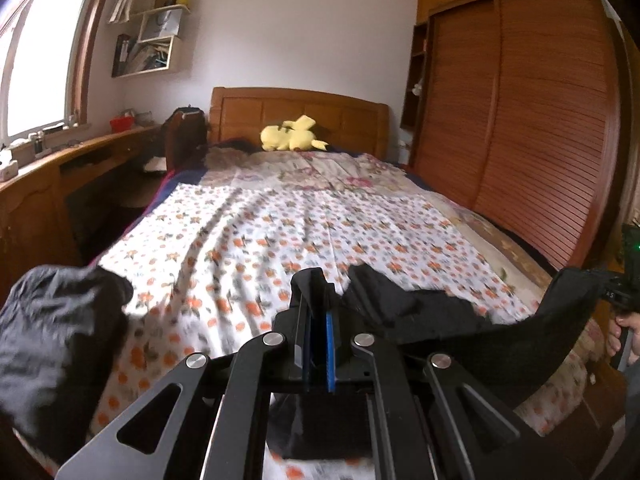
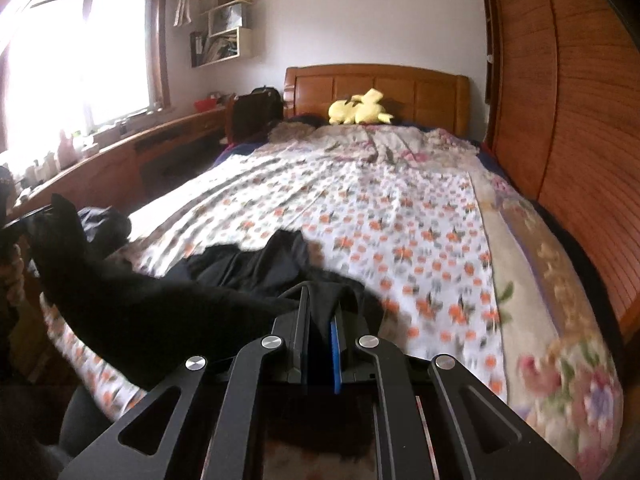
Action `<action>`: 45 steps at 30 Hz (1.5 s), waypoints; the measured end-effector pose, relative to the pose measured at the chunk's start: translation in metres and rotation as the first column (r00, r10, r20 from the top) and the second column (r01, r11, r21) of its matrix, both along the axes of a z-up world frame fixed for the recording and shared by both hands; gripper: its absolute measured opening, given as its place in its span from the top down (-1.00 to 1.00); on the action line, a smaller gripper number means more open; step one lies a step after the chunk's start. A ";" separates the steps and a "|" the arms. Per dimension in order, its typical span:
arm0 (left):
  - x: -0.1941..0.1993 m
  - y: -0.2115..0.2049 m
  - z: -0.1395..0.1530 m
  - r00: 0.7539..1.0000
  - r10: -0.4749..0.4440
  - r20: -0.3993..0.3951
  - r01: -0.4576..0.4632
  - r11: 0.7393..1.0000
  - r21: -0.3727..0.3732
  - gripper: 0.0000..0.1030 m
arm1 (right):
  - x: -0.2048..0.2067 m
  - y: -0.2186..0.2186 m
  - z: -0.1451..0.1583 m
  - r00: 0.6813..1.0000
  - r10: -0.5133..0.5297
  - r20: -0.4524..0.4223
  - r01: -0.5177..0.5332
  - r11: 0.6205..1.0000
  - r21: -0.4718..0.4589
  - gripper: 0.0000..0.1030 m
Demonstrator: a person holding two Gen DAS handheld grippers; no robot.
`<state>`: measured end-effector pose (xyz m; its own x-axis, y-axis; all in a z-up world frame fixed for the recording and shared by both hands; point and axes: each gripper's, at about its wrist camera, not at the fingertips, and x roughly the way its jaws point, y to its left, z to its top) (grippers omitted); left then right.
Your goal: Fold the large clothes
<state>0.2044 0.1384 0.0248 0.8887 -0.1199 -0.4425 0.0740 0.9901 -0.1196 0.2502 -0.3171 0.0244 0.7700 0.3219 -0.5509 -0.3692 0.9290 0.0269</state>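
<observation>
A large black garment (image 1: 500,344) hangs stretched between my two grippers above the near end of the bed; it also shows in the right wrist view (image 2: 132,304). My left gripper (image 1: 316,280) is shut on one edge of it, with cloth pinched between the jaws. My right gripper (image 2: 320,296) is shut on the other edge. The right gripper shows at the far right of the left wrist view (image 1: 616,292), and the left gripper shows at the far left of the right wrist view (image 2: 24,220). Part of the garment lies bunched on the bedspread (image 2: 256,260).
The bed has a floral bedspread (image 1: 304,232), a wooden headboard (image 1: 300,112) and a yellow plush toy (image 1: 290,136). A second dark cloth heap (image 1: 52,344) sits at the bed's near left. A wooden desk (image 1: 60,176) runs along the left, a wardrobe (image 1: 520,120) along the right.
</observation>
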 end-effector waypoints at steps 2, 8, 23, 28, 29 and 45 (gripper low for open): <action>0.030 0.008 0.002 1.000 0.011 0.006 -0.011 1.000 0.002 0.88 | 0.030 0.003 0.002 1.000 -0.009 0.019 0.009 1.000 -0.004 0.87; 0.115 0.023 -0.002 1.000 0.024 0.000 -0.024 1.000 0.011 0.88 | 0.108 0.017 -0.008 0.997 -0.064 0.047 0.067 0.996 -0.053 0.87; 0.227 0.022 -0.047 0.996 0.047 -0.075 -0.036 0.990 0.139 0.80 | 0.229 0.061 -0.057 0.987 -0.160 0.021 0.161 0.966 -0.201 0.86; 0.231 0.021 -0.064 0.992 0.076 -0.105 -0.058 0.985 0.165 -0.81 | 0.245 0.065 -0.074 0.984 -0.160 -0.080 0.140 0.968 -0.208 0.26; 0.228 0.021 -0.066 0.992 0.065 -0.105 -0.048 0.986 0.160 -0.81 | 0.241 0.066 -0.074 0.982 -0.182 -0.052 0.166 0.959 -0.230 -0.15; 0.134 -0.007 -0.140 0.964 -0.027 -0.264 0.068 0.987 0.147 -0.81 | 0.130 0.056 -0.115 0.977 -0.091 -0.194 0.053 0.980 -0.194 -0.17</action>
<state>0.3387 0.1313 -0.1148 0.7353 -0.0717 -0.6739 0.1076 0.9941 0.0116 0.3798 -0.2614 -0.0904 0.6549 0.1469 -0.7413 -0.3062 0.9484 -0.0827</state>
